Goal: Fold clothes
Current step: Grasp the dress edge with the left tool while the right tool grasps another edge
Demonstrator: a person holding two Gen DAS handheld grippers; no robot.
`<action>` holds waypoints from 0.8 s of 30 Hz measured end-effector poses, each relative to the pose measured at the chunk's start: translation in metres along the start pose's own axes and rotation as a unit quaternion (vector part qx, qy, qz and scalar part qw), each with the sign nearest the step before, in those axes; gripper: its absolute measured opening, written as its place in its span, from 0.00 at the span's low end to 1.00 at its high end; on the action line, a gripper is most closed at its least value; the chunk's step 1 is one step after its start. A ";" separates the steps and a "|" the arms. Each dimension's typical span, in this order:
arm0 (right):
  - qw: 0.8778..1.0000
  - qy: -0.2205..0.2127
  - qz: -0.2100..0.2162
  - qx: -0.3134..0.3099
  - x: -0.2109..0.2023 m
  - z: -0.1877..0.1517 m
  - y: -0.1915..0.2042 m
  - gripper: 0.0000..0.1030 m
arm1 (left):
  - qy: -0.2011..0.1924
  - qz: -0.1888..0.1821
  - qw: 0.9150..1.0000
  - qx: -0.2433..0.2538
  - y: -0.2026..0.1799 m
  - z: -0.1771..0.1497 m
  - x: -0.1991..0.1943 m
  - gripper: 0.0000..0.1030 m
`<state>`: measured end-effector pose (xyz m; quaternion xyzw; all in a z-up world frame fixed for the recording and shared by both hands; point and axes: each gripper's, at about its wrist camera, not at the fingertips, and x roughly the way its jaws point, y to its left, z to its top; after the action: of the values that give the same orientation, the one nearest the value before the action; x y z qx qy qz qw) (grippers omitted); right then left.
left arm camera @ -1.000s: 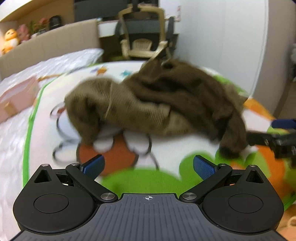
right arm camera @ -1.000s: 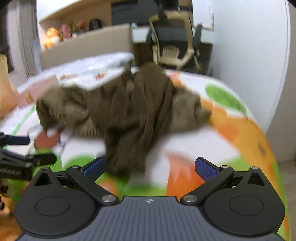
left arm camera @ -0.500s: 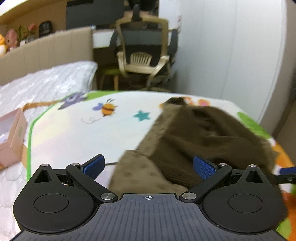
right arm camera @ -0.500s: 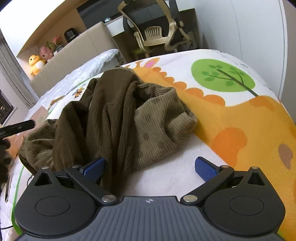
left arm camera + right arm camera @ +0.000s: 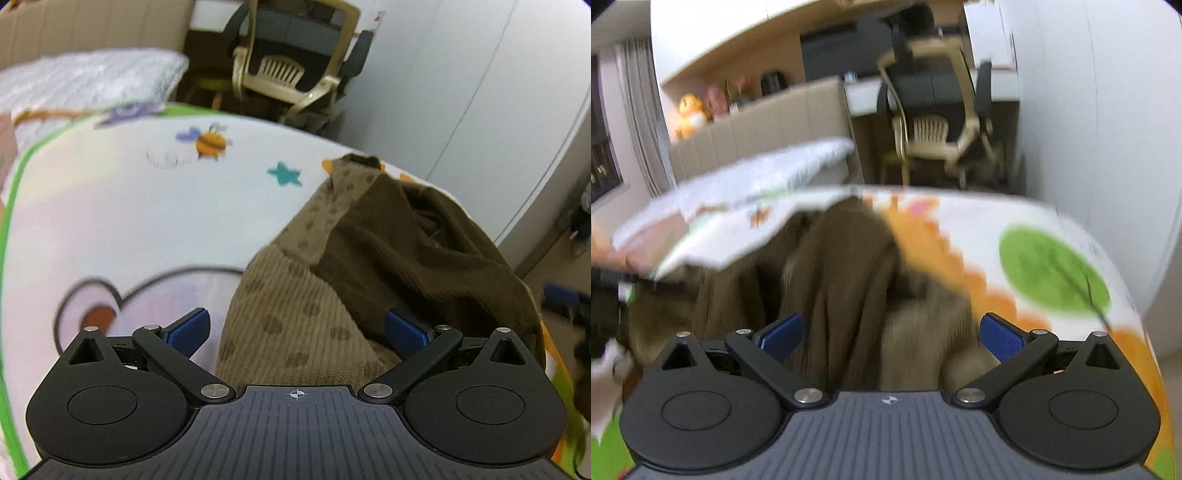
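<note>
A crumpled brown corduroy garment with a lighter dotted lining lies heaped on a colourful cartoon play mat. My left gripper is open, its blue pads spread on either side of the near dotted part of the cloth. In the blurred right wrist view the same garment lies in dark folds directly ahead, and my right gripper is open with the cloth between its pads. The right gripper's blue tip shows at the far right of the left wrist view. The left gripper appears dark at the left edge there.
A beige and black office chair stands beyond the mat's far edge by a desk. A white quilted mattress lies at the back left, with a beige headboard behind it. A white wardrobe wall runs along the right.
Both grippers have come in close and low over the garment, which now lies between their pads. The right wrist view has tilted up and blurred. Both grippers stay open.
</note>
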<state>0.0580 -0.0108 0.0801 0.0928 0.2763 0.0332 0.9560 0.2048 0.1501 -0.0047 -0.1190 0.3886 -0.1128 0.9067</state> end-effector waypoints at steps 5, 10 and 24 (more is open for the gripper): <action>1.000 0.017 -0.001 0.026 0.058 0.021 -0.013 0.82 | 0.008 0.001 0.999 -0.049 0.003 -0.008 0.007 0.78; 0.996 0.063 0.028 0.059 0.085 0.006 -0.011 0.51 | 0.020 0.003 0.999 -0.025 -0.015 -0.019 0.006 0.45; 0.995 0.080 0.042 -0.035 -0.070 -0.049 0.005 0.42 | 0.066 -0.079 0.989 0.109 -0.103 -0.126 -0.088 0.45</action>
<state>-0.0273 -0.0062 0.0769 0.0676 0.3467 0.0901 0.9312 0.0415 0.0623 0.0017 -0.0423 0.4222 -0.2332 0.8750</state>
